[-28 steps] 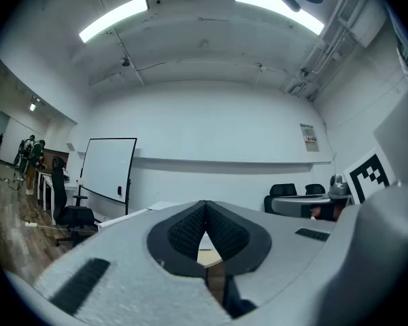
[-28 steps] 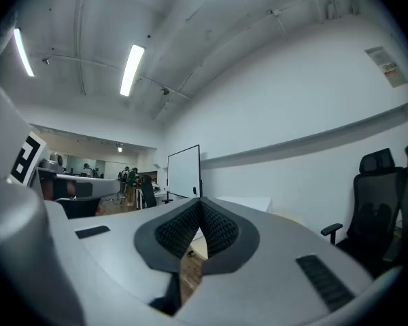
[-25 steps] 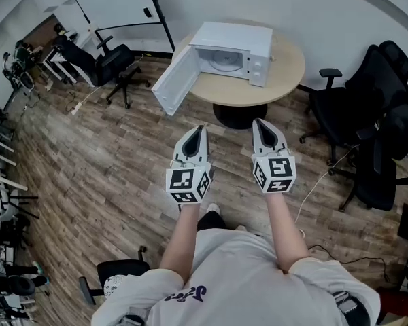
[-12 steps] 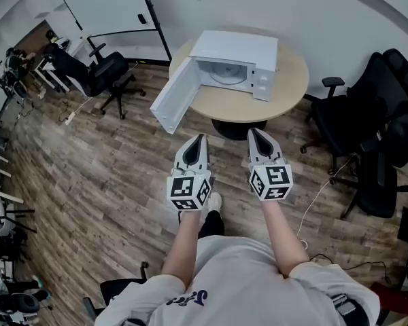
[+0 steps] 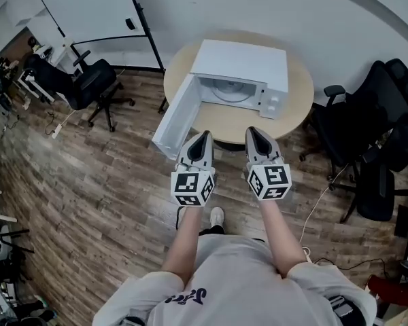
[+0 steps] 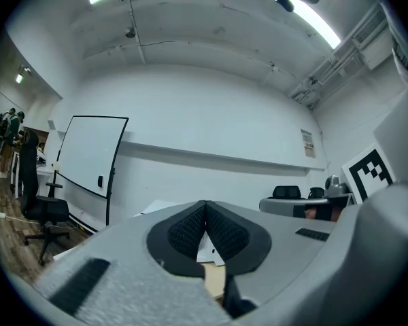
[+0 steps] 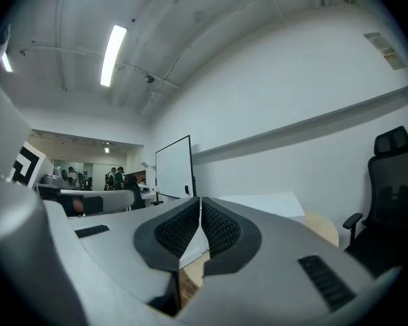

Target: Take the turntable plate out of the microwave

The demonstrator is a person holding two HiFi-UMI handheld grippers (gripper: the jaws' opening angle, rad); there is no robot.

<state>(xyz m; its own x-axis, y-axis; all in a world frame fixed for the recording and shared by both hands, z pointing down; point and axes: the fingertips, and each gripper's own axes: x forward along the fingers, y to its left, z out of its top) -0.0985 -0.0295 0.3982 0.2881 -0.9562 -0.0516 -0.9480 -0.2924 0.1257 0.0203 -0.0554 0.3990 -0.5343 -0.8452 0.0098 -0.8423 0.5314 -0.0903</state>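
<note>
The person's forearms reach forward over the wooden floor (image 5: 102, 182), a gripper in each hand. The left gripper (image 5: 205, 136) and the right gripper (image 5: 251, 131) point level and side by side, each with its jaws clenched together on nothing. Their tips sit at the near edge of the round tabletop (image 5: 296, 107). On it stands the white microwave (image 5: 243, 61), its door (image 5: 178, 117) swung wide open to the left. The turntable plate (image 5: 231, 92) lies flat inside the cavity. Beyond, a whiteboard (image 5: 88, 9) stands by the wall.
</note>
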